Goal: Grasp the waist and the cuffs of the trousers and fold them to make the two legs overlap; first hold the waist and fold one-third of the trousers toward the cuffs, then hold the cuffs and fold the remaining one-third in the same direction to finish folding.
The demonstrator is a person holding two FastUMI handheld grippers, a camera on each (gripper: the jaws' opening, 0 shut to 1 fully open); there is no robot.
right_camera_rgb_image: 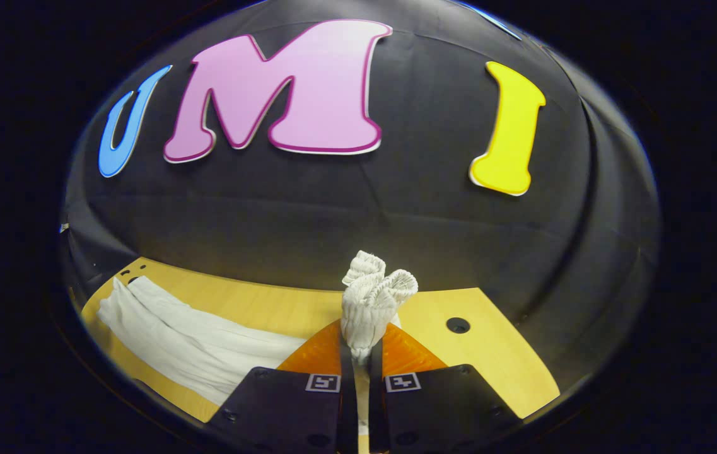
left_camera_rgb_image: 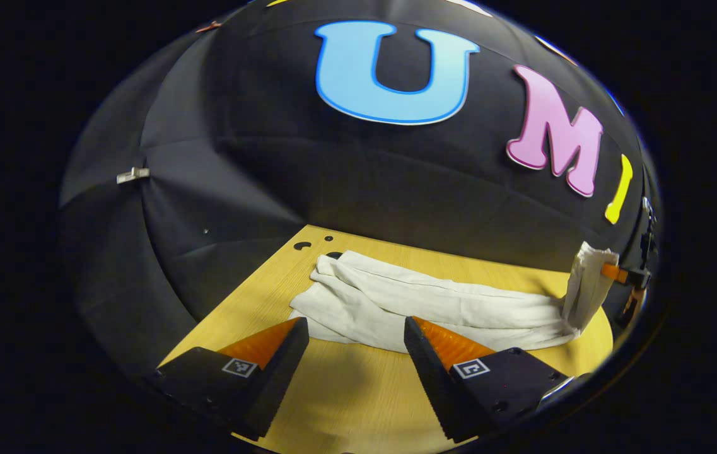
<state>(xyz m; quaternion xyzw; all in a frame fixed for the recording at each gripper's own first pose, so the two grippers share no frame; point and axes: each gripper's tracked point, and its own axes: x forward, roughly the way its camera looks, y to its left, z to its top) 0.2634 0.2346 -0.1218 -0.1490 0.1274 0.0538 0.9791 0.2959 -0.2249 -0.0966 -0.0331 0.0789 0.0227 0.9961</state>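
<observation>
The right gripper (right_camera_rgb_image: 361, 353) has its fingers clamped on a bunched end of the white trousers (right_camera_rgb_image: 194, 343), the gathered cloth sticking up above the fingertips. From there the trousers run away to the left, lying stretched and rumpled on the wooden surface (right_camera_rgb_image: 497, 359). The left gripper (left_camera_rgb_image: 355, 337) hovers low over the surface (left_camera_rgb_image: 345, 391) with its fingers apart, holding nothing, the near edge of the trousers (left_camera_rgb_image: 408, 302) just beyond the fingertips. In the left gripper view, the lifted end hangs at the far right.

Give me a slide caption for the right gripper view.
Right tool shut on bunched end of white cloth trousers above the light wooden table.
</observation>
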